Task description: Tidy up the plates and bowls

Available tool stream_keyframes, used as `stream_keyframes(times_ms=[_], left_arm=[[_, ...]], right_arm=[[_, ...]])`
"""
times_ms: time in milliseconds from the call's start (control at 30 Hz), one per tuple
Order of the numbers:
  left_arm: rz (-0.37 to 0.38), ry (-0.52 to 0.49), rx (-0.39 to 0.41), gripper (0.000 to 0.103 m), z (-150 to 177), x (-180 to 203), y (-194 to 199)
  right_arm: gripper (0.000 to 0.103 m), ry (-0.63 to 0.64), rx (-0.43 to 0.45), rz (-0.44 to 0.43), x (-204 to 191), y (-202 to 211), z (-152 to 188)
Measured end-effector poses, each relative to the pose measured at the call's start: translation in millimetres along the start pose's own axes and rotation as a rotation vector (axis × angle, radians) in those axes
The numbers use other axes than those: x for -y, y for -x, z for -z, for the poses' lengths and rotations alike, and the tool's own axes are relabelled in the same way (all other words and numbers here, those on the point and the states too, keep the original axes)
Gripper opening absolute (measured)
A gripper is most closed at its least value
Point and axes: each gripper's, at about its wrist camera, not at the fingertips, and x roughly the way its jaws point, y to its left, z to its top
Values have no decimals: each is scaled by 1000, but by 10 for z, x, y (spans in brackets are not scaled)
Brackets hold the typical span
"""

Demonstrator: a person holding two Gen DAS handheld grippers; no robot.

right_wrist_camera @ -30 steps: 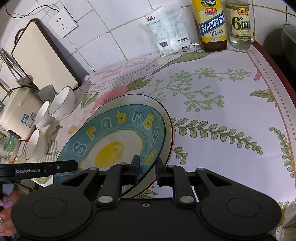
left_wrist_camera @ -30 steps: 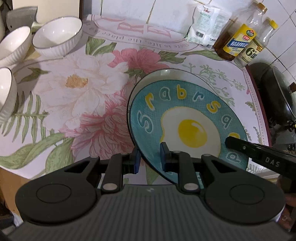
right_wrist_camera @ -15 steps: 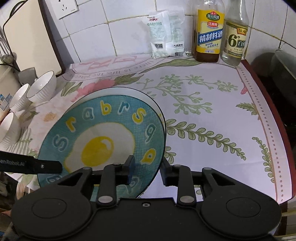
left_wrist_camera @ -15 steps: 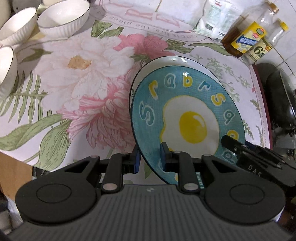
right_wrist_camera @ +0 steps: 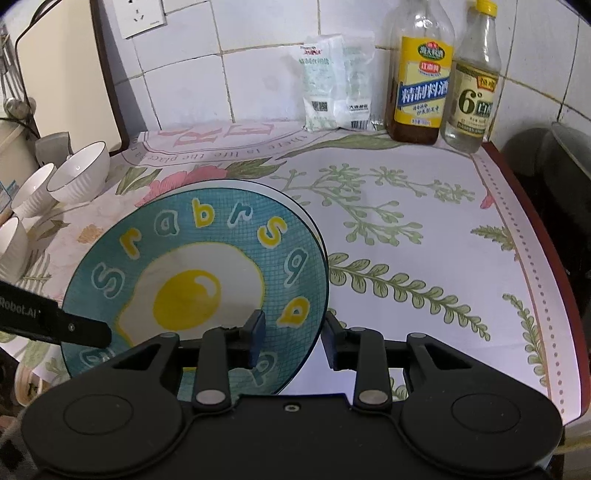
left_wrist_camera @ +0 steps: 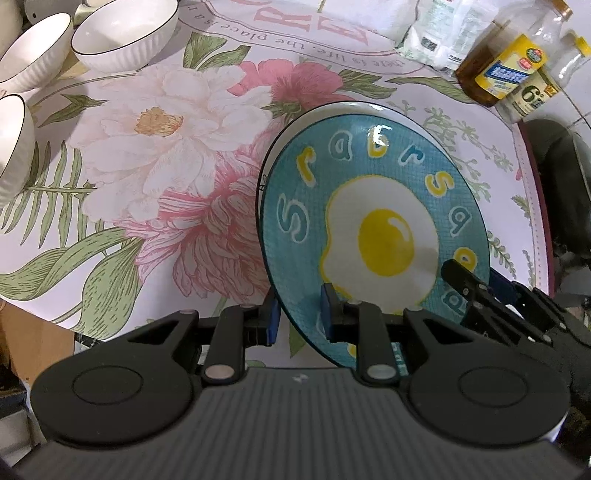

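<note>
A teal plate (left_wrist_camera: 373, 229) with a fried-egg picture and coloured letters is held in the air over the floral tablecloth. My left gripper (left_wrist_camera: 300, 320) is shut on its near left rim. My right gripper (right_wrist_camera: 293, 341) is shut on its near right rim; the same plate (right_wrist_camera: 199, 273) fills the left of the right wrist view. The right gripper also shows at the right in the left wrist view (left_wrist_camera: 495, 295). Three white ribbed bowls (left_wrist_camera: 123, 33) stand at the table's far left.
A white bag (right_wrist_camera: 334, 83), a brown sauce bottle (right_wrist_camera: 419, 74) and a clear vinegar bottle (right_wrist_camera: 471, 81) stand against the tiled wall. A dark wok (right_wrist_camera: 557, 170) sits beyond the table's right edge. A cutting board (right_wrist_camera: 62, 66) leans at the back left.
Both grippers have lifted the plate off the table and drawn it back toward the near edge, tilting it more upright. The bowls have not moved.
</note>
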Motion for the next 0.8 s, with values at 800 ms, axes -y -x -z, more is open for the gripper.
stream_keyframes(times_ms=[800], left_arm=[[-4, -92, 86, 20, 200, 65, 329]], right_arm=[[41, -28, 88, -35, 49, 576, 44]])
